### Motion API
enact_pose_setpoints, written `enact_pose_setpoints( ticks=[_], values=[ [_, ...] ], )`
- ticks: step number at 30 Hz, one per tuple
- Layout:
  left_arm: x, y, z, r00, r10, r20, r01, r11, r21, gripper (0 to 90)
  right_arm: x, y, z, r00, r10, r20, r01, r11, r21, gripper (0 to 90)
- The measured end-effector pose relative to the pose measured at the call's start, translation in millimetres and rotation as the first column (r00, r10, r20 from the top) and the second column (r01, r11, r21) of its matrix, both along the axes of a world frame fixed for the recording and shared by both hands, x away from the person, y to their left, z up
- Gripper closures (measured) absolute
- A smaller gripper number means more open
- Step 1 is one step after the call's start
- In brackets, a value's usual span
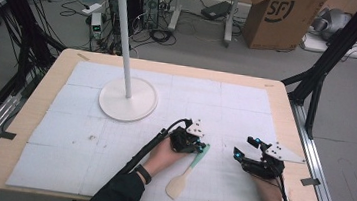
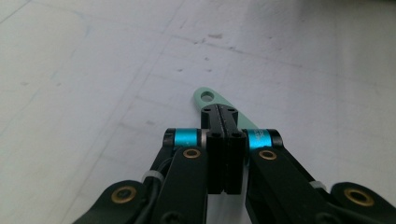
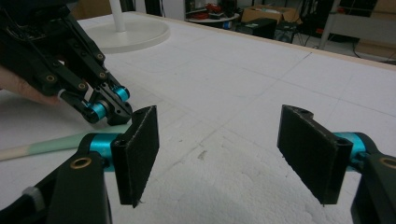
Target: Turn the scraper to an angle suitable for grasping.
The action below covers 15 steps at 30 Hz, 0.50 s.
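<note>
A spatula [image 1: 181, 180] with a pale wooden blade and a mint green handle [image 2: 205, 96] lies flat on the white foam mat [image 1: 84, 120], its blade toward the near edge. My left gripper [image 1: 201, 145] points down at the green handle end with its jaws pressed together [image 2: 218, 109]. The handle's holed tip shows just past the jaws, and I cannot tell whether they pinch it. In the right gripper view the left gripper [image 3: 112, 109] rests at the handle [image 3: 51, 144]. My right gripper [image 1: 243, 147] sits to the right of the spatula, jaws wide open [image 3: 219, 154] with nothing between them.
A white stand with a round base [image 1: 127, 106] and a tall pole [image 1: 125, 34] rises at the mat's far left-centre. The wooden table rim [image 1: 292, 142] frames the mat. Cables, a cardboard box [image 1: 281, 16] and black frame legs lie beyond the table.
</note>
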<state>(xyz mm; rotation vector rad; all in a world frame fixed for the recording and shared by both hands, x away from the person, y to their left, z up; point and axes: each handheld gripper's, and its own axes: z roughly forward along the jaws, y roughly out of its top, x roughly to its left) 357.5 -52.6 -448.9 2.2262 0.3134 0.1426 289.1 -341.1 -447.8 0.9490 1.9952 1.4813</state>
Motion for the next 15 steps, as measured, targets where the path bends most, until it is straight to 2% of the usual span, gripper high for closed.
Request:
enact_pose_setpoints(
  ticks=[4,6,7,8,10,13,15],
  values=[
    [-0.1,1.5,2.3,0.9999,-0.009,-0.006,0.009,1.0,-0.003,89.8,-0.1,0.0,0.0,1.0,0.002,-0.002,-0.002,1.0,0.002,29.1],
    [-0.8,8.7,5.5,1.0,-0.002,-0.002,0.002,0.9998,-0.021,89.8,0.0,-0.1,0.0,1.0,0.002,0.003,-0.002,1.0,-0.001,29.1],
    [-1.5,15.5,8.3,0.9999,0.008,0.008,-0.008,0.9989,-0.046,89.7,0.0,0.0,-0.1,1.0,0.002,0.004,-0.002,1.0,-0.001,29.1],
    [-2.6,25.8,12.4,0.9996,0.026,0.01,-0.025,0.9968,-0.076,89.4,0.0,0.0,-0.1,1.0,0.002,0.005,-0.002,1.0,-0.001,29.1],
    [-5.5,43.8,18.2,0.9981,0.054,0.031,-0.05,0.9929,-0.108,87.2,0.0,0.0,-0.1,1.0,0.003,0.006,-0.003,1.0,-0.004,29.1],
    [-11.0,78.7,25.4,0.9926,0.116,0.036,-0.108,0.9803,-0.165,82.7,0.1,0.3,-0.1,0.9999,0.003,0.011,-0.003,1.0,-0.007,29.1],
    [-16.3,104.2,28.4,0.9872,0.149,0.058,-0.135,0.9716,-0.194,76.9,-0.3,0.7,0.0,0.9999,0.0,0.01,0.0,1.0,-0.01,29.1]
  ],
)
